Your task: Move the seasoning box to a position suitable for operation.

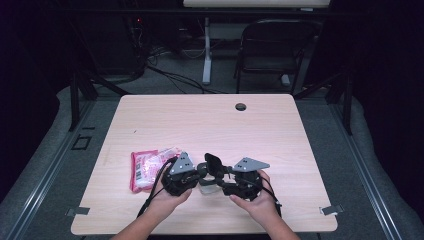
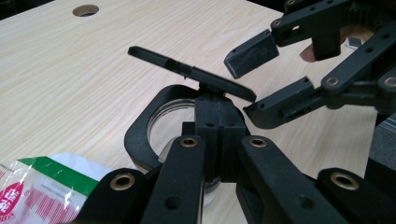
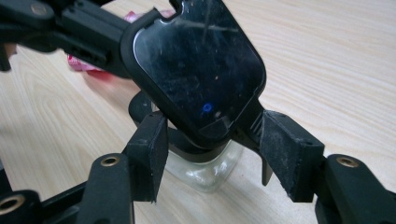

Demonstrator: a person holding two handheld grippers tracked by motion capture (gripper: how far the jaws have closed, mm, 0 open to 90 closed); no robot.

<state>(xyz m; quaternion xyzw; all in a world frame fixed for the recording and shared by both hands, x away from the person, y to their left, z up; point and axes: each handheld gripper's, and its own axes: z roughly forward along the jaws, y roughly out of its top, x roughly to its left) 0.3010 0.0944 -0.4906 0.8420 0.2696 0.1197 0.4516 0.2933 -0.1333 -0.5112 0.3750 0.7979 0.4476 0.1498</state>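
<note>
- Jar (image 3: pixel 205 170) of clear glass with a black flip-top lid (image 3: pixel 198 70) is the thing in hand; it stands on the wooden table (image 1: pixel 210 120), between the two grippers, close to the near edge.
- No writing can be read on the jar. The red and white packet (image 1: pixel 147 167) just beside the left gripper (image 1: pixel 197 175), on its outer side, has a green band and printed signs, but they are too small and blurred to read.
- Lid stands open and tilted up; its inner face is glossy black, scratched, with rounded corners and a small blue ring mark. Under it is the black collar (image 2: pixel 140 135) around the clear glass mouth.
- Left gripper is closed tight on the black hinge part of the collar, as its own view shows; the pads press it from both sides.
- Right gripper (image 3: pixel 210 158) has its jaws spread wide, one on each side of the lower edge of the lid. The pads (image 3: pixel 152 154) do not press on it, so it holds nothing.
- Both hands rest low over the table, the left hand (image 1: pixel 167 197) and the right hand (image 1: pixel 257 200) gripping the handles from below, with the two grippers pointing toward each other and the grey plates on top.
</note>
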